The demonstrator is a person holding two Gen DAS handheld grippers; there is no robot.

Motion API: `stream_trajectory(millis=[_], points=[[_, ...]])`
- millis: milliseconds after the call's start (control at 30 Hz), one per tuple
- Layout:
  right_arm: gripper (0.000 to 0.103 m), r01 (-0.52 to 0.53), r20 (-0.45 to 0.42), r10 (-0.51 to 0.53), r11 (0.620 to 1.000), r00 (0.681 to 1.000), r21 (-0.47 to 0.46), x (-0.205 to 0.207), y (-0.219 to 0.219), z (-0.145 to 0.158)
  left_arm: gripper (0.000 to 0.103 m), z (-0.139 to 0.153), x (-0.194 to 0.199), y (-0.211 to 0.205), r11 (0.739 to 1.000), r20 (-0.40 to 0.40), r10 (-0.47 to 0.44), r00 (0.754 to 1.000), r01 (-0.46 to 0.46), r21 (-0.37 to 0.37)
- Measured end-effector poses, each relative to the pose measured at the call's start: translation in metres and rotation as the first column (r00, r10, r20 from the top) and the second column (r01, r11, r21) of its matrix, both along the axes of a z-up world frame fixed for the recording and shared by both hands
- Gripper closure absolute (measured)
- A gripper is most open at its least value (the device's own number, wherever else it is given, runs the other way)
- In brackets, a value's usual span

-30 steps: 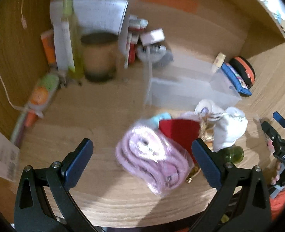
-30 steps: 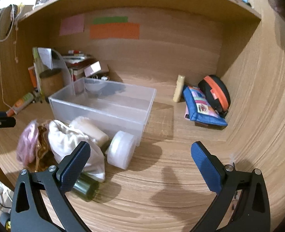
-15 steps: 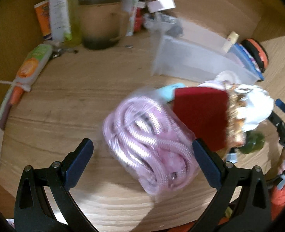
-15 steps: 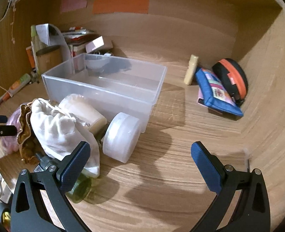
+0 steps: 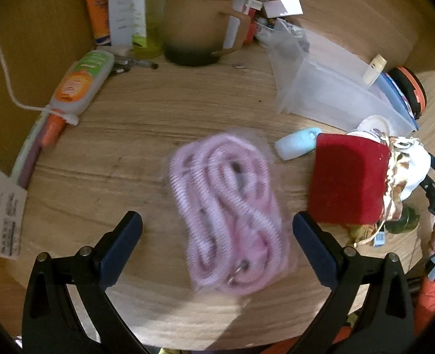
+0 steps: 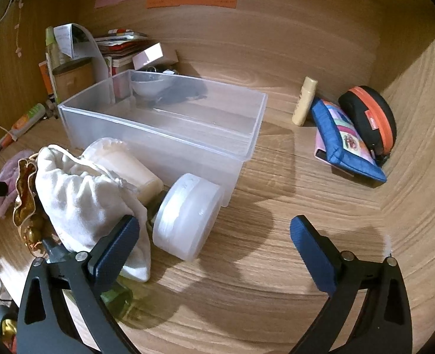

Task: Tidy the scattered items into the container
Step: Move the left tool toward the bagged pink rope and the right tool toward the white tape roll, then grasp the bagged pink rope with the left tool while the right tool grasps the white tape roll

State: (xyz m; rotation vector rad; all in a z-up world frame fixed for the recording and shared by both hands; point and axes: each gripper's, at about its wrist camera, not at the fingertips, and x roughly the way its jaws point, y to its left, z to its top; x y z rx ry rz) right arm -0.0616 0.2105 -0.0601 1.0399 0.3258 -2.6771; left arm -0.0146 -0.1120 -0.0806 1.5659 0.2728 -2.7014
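Inside, the clear bin (image 6: 170, 124) holds nothing, and both claws, left (image 5: 217, 236) and right (image 6: 214, 233), gape wide.

Left tool (image 5: 217, 236) fingers spread wide, right tool (image 6: 214, 242) likewise (both empty)

You've got a wood-grain desk (image 6: 276, 280) with a clear plastic bin (image 6: 164, 135) sitting near the middle. In front of it: a round white tub (image 6: 187, 221) on its edge, a white drawstring bag (image 6: 81, 200), a red box (image 5: 347, 180) and a bagged pink cord (image 5: 229, 206). Over by the right wall there's a blue pouch (image 6: 344, 144) leaning on an orange-and-black case (image 6: 371, 118).
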Motion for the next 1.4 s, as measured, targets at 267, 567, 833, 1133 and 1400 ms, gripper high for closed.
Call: stream_trajectory(millis=[267, 567, 833, 1133, 1400], points=[[0.014, -0.014, 0.042, 0.015, 1.000, 0.999, -0.028, -0.001, 0.008, -0.003, 0.000, -0.010, -0.016, 0.013, 0.998, 0.006, -0.012, 1.000, 0.013, -0.056], [0.017, -0.015, 0.065, 0.020, 0.998, 0.998, -0.068, -0.003, 0.011, -0.002, 0.003, -0.014, -0.016, 0.019, 0.989, -0.046, -0.001, 0.999, -0.006, -0.148], [0.071, -0.009, 0.138, 0.019, 0.997, 0.990, -0.077, -0.022, 0.004, -0.021, 0.033, -0.008, -0.013, 0.019, 0.988, -0.078, -0.020, 0.997, 0.008, -0.155], [0.076, 0.022, 0.098, -0.009, 0.991, 0.995, -0.134, -0.016, 0.023, -0.009, 0.042, 0.000, -0.014, 0.023, 0.977, -0.119, -0.004, 0.993, -0.021, -0.213], [0.076, 0.019, 0.038, -0.012, 0.985, 0.999, -0.174, -0.010, 0.030, 0.016, 0.044, 0.033, -0.010, 0.022, 0.982, -0.207, 0.003, 0.978, -0.042, -0.184]])
